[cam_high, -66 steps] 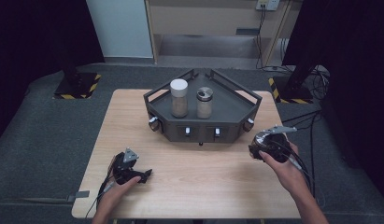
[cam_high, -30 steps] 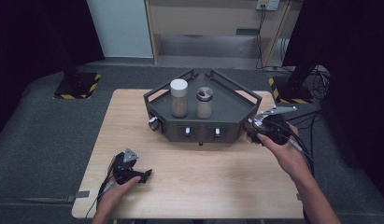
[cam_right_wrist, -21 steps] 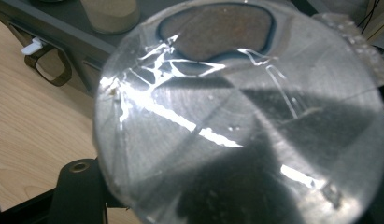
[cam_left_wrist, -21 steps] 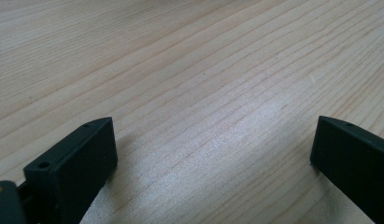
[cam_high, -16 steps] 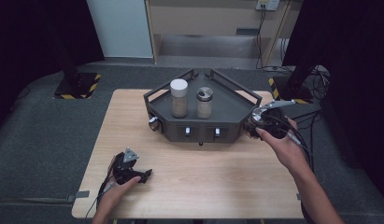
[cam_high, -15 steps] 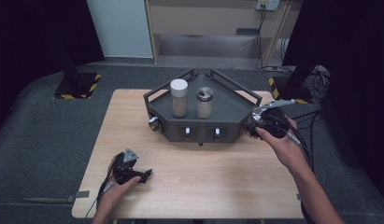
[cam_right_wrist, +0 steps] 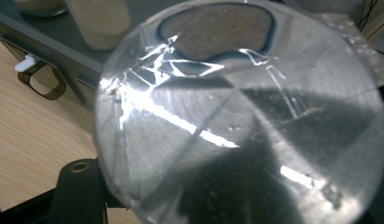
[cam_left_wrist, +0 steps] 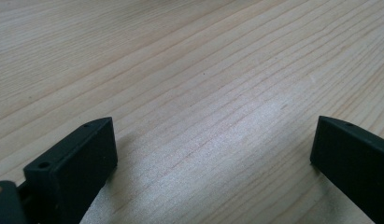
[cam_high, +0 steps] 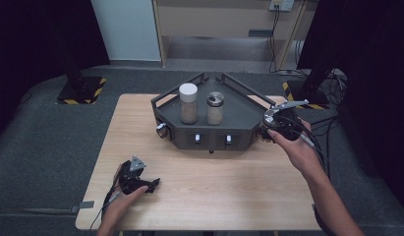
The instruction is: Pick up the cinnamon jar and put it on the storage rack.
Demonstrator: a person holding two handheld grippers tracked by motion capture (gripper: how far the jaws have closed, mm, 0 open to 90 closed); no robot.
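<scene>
At the right of the high view, the right hand-held gripper [cam_high: 274,119] is clamped on a round metal lid [cam_right_wrist: 241,116], held just beside the right corner of the dark tray [cam_high: 239,101]. In the tray stand a white-capped jar [cam_high: 188,103] and a metal-capped jar [cam_high: 215,108], close together. At the lower left the left hand-held gripper [cam_high: 140,181] rests on the worktop [cam_high: 214,191], jaws spread wide with nothing between them. To do this well, I would keep the lid level, carry it above the tray rail, and bring it down squarely without knocking the neighbouring jar.

Shiny metal lid [cam_right_wrist: 241,116] in claw, by tray [cam_right_wrist: 63,51].
</scene>
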